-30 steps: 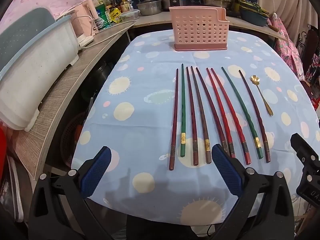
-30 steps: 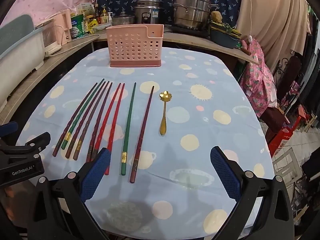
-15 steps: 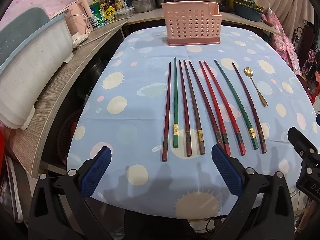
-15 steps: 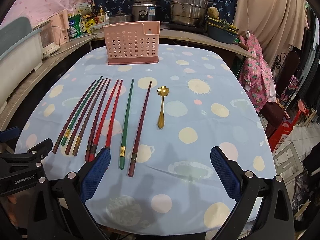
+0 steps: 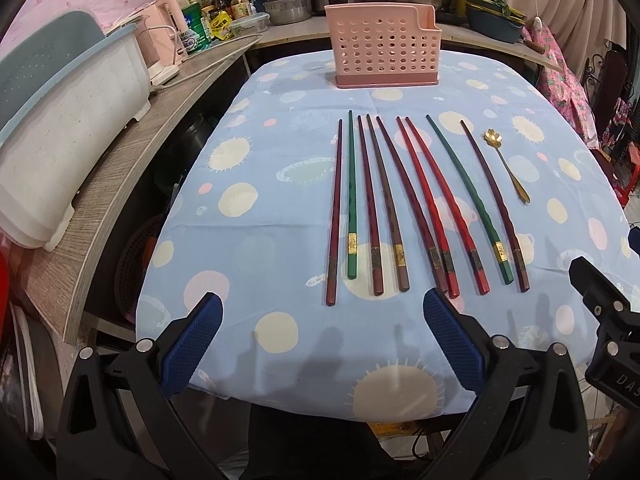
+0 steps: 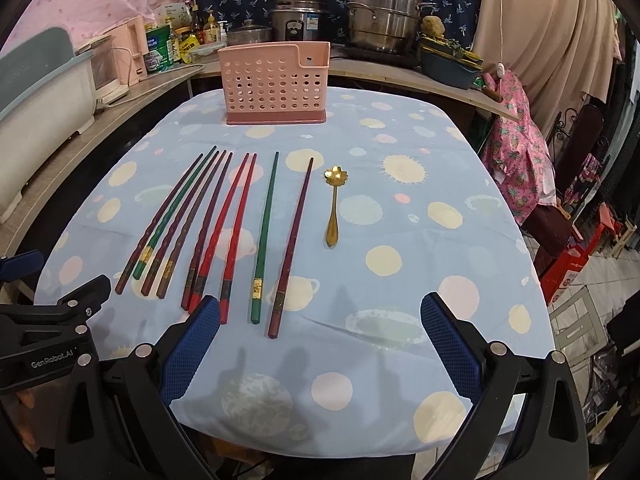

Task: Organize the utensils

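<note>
A: Any writing? 
B: "GenRobot.AI" on the left gripper (image 6: 60,300); jaws spread, empty. The right gripper (image 6: 320,340) likewise.
A: Utensils? 
B: Lacquered wooden chopsticks (image 6: 236,228) and small gold flower-bowled spoon (image 6: 334,208) ahead, perforated pink plastic holder (image 6: 276,84) beyond.

My left wrist camera sat low behind the open left gripper (image 5: 322,334), just off the near edge of the table (image 5: 248,216), and faced forward along the fingers across the row of chopsticks (image 5: 400,208) to the pink basket (image 5: 384,56) far ahead, with the counter (image 5: 132,160) off to its left. My right wrist camera looked the same way from behind the right gripper (image 6: 320,334), set further right. Both views shared the table (image 6: 420,240), chopsticks (image 6: 236,224), gold spoon (image 6: 334,204) and basket (image 6: 276,84), and each caught the other gripper at its inner edge.
</note>
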`<action>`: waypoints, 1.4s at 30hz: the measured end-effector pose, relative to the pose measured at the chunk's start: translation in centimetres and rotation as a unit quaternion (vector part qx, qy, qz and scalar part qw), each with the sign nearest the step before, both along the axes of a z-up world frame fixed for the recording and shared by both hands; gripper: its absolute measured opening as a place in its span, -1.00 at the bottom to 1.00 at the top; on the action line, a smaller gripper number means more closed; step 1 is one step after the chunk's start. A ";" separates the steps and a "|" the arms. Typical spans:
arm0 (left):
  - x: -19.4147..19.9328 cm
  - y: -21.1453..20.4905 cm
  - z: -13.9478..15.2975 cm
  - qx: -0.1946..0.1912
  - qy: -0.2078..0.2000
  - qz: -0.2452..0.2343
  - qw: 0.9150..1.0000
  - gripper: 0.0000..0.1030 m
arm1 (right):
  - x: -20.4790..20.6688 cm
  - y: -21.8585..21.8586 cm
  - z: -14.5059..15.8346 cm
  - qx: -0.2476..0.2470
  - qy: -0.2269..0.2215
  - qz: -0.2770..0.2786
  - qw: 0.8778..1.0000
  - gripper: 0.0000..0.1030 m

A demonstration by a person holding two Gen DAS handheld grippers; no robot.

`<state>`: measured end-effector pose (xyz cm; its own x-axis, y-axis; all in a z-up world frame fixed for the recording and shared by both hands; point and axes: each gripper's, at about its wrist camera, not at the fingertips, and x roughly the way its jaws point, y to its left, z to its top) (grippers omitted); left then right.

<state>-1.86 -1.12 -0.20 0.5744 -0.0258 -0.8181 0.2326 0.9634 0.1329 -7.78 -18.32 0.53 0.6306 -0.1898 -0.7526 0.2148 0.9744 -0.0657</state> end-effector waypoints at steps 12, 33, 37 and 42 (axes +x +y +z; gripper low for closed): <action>-1.9 0.6 -0.2 0.002 -0.004 -0.001 1.000 0.86 | -1.0 0.4 0.1 0.005 -0.002 0.004 1.000 0.87; -1.8 0.7 0.0 0.004 -0.001 -0.001 1.000 0.86 | -1.1 0.4 0.1 0.006 -0.003 0.005 1.000 0.87; -1.7 0.9 -0.2 0.003 0.000 -0.001 1.000 0.86 | -1.1 0.4 0.1 0.006 -0.003 0.005 1.000 0.87; -1.7 0.9 -0.2 0.003 0.000 0.000 1.000 0.86 | -1.1 0.4 0.1 0.006 -0.003 0.006 1.000 0.87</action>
<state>-3.55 -0.22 -0.40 0.5739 -0.0211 -0.8187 0.2335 0.9624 0.1389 -8.91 -17.91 0.61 0.6367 -0.1738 -0.7513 0.2043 0.9775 -0.0530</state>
